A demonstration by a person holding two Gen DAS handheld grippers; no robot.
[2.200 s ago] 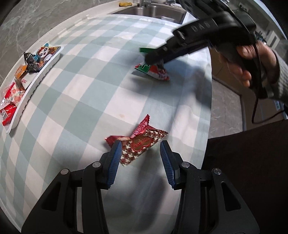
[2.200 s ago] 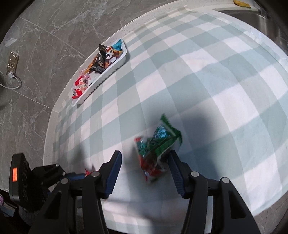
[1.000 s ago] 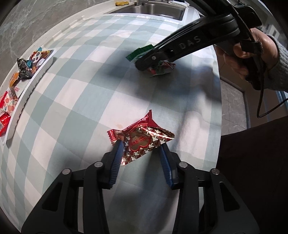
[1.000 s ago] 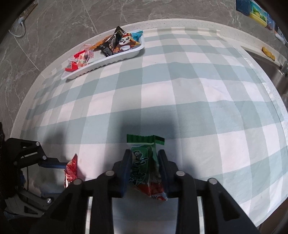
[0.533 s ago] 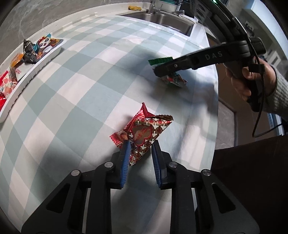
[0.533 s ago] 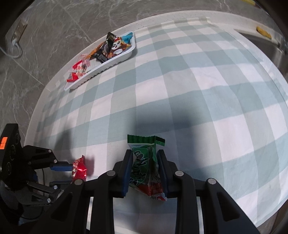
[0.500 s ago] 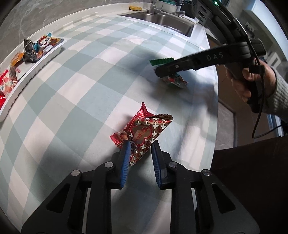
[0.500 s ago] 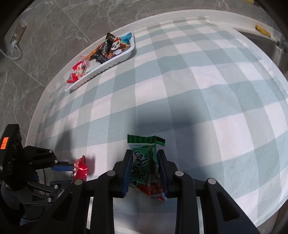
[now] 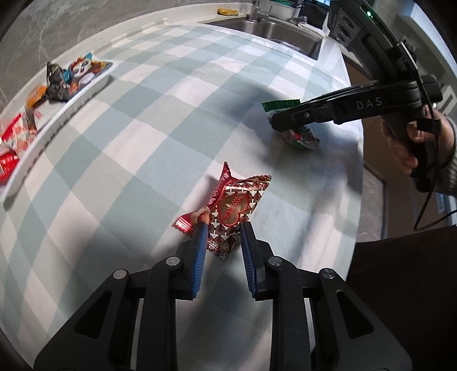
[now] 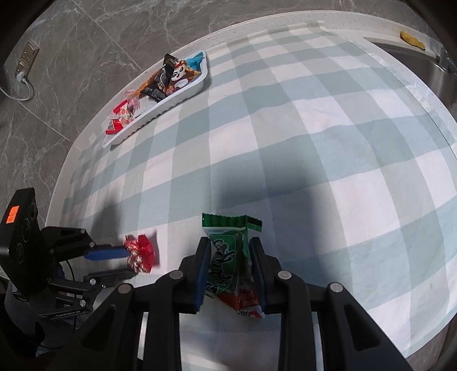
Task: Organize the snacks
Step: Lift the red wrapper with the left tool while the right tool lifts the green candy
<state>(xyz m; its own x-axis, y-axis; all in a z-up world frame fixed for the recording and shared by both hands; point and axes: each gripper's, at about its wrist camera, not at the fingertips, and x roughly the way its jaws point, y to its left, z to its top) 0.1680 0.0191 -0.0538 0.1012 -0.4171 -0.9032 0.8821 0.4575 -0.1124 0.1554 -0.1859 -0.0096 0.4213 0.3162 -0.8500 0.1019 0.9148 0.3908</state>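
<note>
My left gripper (image 9: 223,228) is shut on a red foil snack packet (image 9: 231,207) and holds it above the checked cloth; the packet also shows in the right wrist view (image 10: 140,254). My right gripper (image 10: 230,242) is shut on a green and red snack packet (image 10: 230,262), lifted off the cloth; it also shows in the left wrist view (image 9: 300,137). A white tray (image 10: 174,100) with several snack packets sits at the far left edge of the counter, and shows in the left wrist view (image 9: 57,108) too.
The counter carries a green and white checked cloth (image 10: 300,137). A steel sink (image 9: 271,31) lies at the far end, with a yellow sponge (image 9: 227,11) on its rim. A wall socket (image 10: 27,58) sits on the marble wall. The counter edge drops off to the right.
Both grippers have closed on their packets and lifted them off the cloth. Since half a second ago both have shifted slightly, still holding.
</note>
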